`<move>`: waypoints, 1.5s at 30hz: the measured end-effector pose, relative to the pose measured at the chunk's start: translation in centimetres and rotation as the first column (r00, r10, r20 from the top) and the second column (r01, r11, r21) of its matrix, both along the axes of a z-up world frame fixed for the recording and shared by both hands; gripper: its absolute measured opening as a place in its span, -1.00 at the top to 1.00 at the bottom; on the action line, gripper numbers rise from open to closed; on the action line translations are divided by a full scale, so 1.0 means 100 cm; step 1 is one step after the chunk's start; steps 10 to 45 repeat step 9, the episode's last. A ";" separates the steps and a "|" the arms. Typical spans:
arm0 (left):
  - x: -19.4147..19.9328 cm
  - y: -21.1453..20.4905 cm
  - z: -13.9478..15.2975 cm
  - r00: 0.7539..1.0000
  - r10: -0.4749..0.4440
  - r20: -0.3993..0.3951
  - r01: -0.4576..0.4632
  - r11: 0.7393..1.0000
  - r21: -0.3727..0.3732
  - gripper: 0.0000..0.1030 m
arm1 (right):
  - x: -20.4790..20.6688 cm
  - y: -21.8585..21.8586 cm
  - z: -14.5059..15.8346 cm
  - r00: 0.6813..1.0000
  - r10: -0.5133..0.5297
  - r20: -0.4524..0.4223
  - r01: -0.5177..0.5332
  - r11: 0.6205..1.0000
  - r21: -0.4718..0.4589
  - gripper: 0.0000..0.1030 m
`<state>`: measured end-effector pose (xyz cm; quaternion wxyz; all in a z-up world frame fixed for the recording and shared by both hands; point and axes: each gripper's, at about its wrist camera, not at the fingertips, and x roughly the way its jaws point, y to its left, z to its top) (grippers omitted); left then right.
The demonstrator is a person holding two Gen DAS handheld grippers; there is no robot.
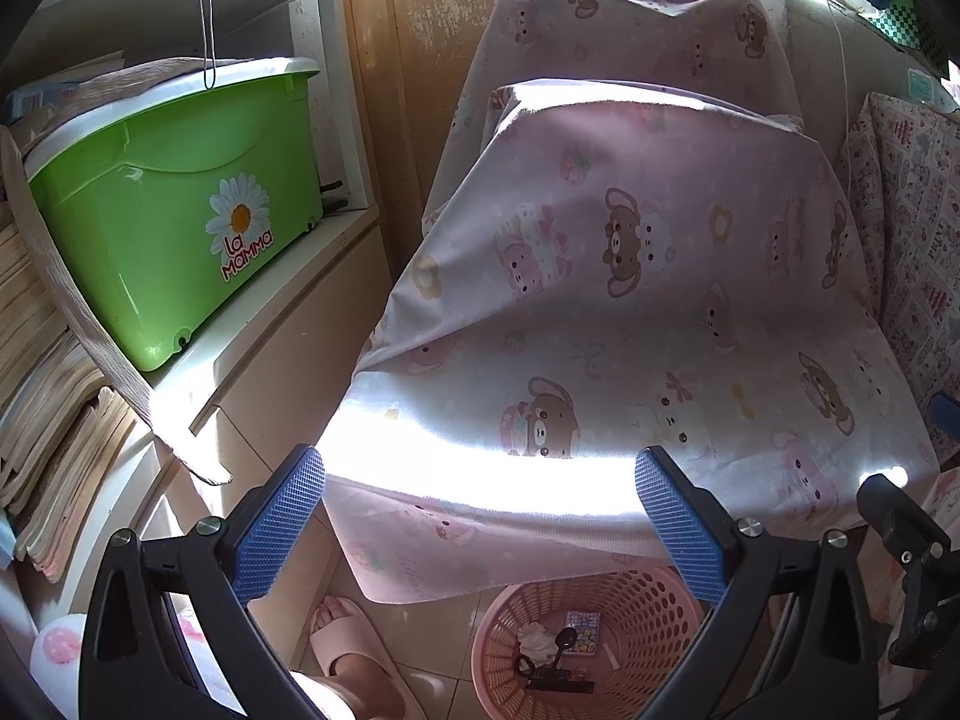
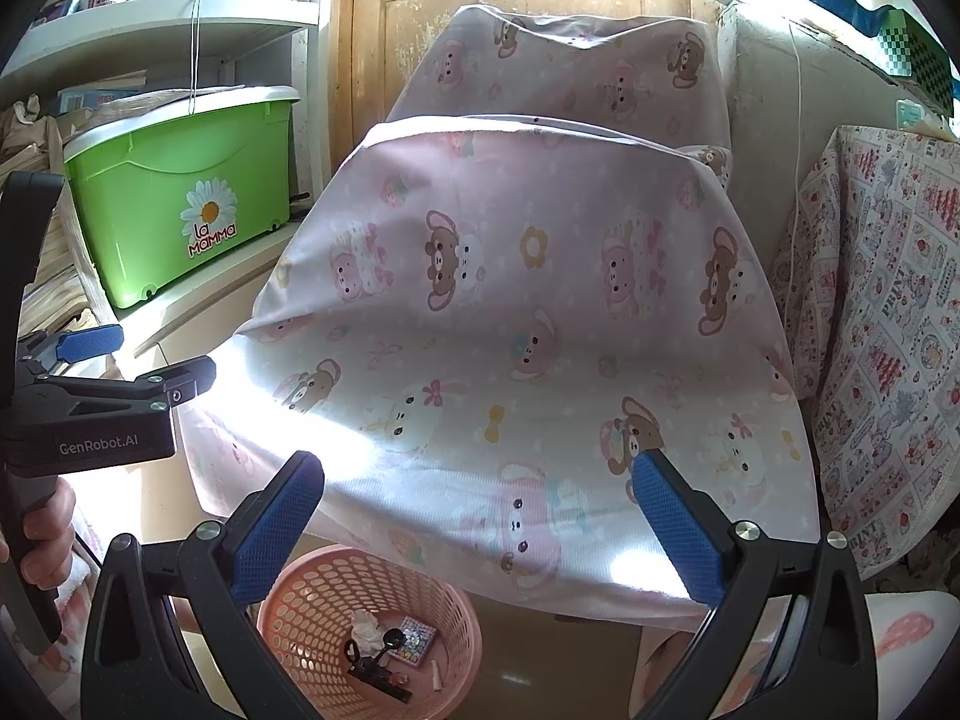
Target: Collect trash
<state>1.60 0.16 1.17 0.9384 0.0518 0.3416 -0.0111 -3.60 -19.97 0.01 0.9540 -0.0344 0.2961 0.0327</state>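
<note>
A pink perforated basket (image 1: 654,612) stands on the floor below the table's front edge; it also shows in the right wrist view (image 2: 312,594). Inside lie a crumpled white tissue (image 2: 366,624), a small colourful packet (image 2: 414,642), a black object (image 2: 375,669) and a small white stick (image 2: 437,677). My left gripper (image 1: 480,516) is open and empty above the table's front edge. My right gripper (image 2: 480,516) is open and empty over the same table, to the right of the left gripper's body (image 2: 102,414).
A table draped in a pink bear-print cloth (image 1: 630,300) fills the middle, with a covered chair back behind. A green "La Mamma" bin (image 1: 180,222) sits on a white shelf to the left, beside stacked books (image 1: 42,396). A slippered foot (image 1: 354,648) stands by the basket.
</note>
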 end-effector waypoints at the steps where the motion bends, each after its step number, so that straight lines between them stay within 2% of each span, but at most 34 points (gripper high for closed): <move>1: -0.001 -0.001 0.000 1.000 -0.003 0.002 0.003 1.000 0.002 -0.98 | 0.001 0.000 -0.001 1.000 0.000 -0.005 0.000 1.000 0.000 -1.00; 6: -0.003 -0.004 0.002 1.000 -0.014 0.008 0.014 1.000 -0.008 -0.98 | 0.006 -0.004 -0.001 1.000 0.003 -0.019 -0.003 1.000 0.013 -1.00; 9: -0.004 -0.004 0.005 1.000 -0.012 0.027 0.012 1.000 0.011 -0.98 | 0.027 -0.007 0.001 0.998 -0.007 -0.056 0.004 0.998 -0.058 -1.00; 45: -0.004 -0.004 0.005 1.000 -0.012 0.027 0.012 1.000 0.011 -0.98 | 0.027 -0.007 0.001 0.998 -0.007 -0.056 0.004 0.998 -0.058 -1.00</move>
